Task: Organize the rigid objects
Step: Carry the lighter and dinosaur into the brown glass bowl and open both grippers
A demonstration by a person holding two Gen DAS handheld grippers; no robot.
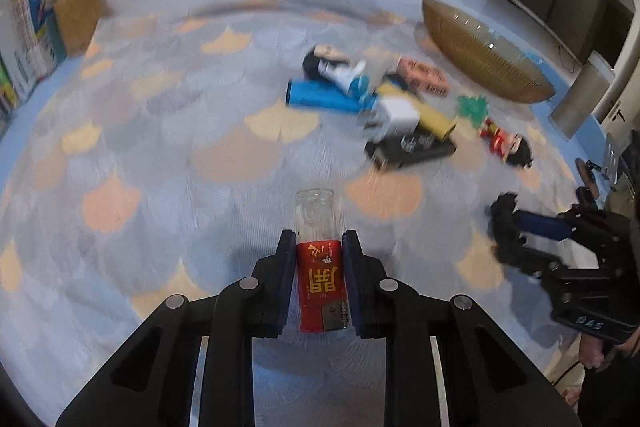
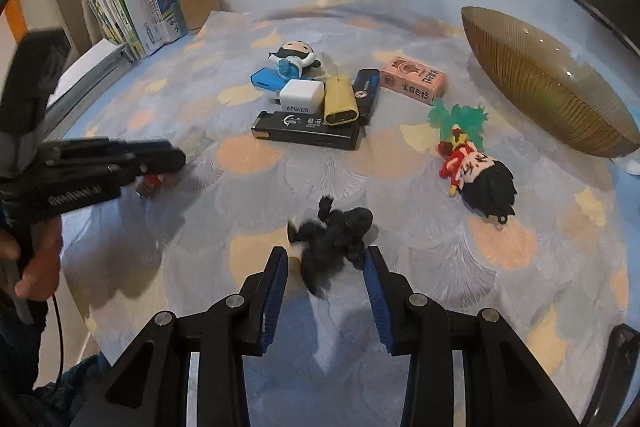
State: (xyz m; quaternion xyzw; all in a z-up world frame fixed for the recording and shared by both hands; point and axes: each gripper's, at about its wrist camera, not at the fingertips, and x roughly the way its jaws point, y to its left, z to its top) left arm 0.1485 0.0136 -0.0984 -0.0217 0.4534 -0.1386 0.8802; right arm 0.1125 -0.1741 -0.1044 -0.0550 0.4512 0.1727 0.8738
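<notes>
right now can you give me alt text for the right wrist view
The right claw hangs open over a small black figurine lying on a blue tablecloth with fan shapes. Beyond it sit a white charger, lighters, a pink box, a red doll and a gold bowl; the left claw enters at left.

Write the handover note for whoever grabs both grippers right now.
Left gripper: shut on the red lighter, held above the cloth.
Right gripper: open, fingers either side of the black figurine, not yet gripped.
Pile mid-table: white charger, yellow lighter, black lighter, pink box; red doll lies apart.
Gold bowl shows nothing inside.
Left: everything.
</notes>
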